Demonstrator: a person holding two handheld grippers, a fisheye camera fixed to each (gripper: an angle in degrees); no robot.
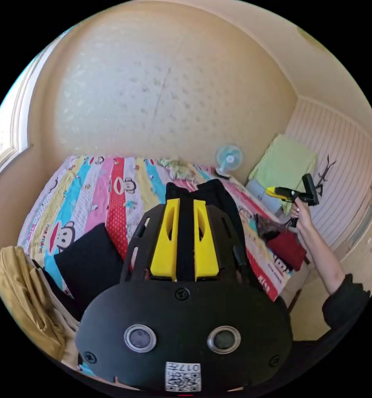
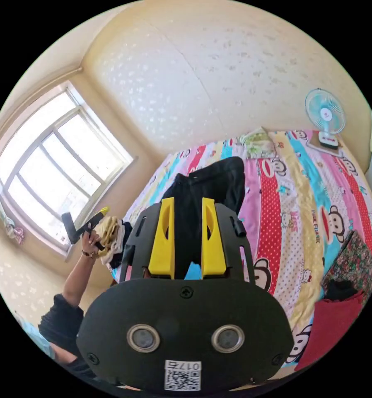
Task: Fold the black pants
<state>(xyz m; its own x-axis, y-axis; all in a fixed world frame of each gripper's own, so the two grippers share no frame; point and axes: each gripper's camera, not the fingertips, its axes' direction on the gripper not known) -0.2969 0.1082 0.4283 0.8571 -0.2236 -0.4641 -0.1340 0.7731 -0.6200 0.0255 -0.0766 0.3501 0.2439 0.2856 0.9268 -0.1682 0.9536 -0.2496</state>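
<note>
Home bedrm: bed (image 1: 111, 195) w/ cartoon sheet, window (image 2: 49, 166)

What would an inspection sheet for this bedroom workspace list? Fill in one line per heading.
Surface: bed with a striped cartoon sheet.
Job's things: black pants lying bunched on the sheet, not yet folded.
Clutter: folded black cloth, red cloth, patterned cloth, yellow garment, small fan.
Grippers: left hand-held gripper and right hand-held gripper both open, raised above the bed, gripping nothing.
Cables: nothing seen.
Surroundings: window, pale walls, green cloth against the white panel.
</note>
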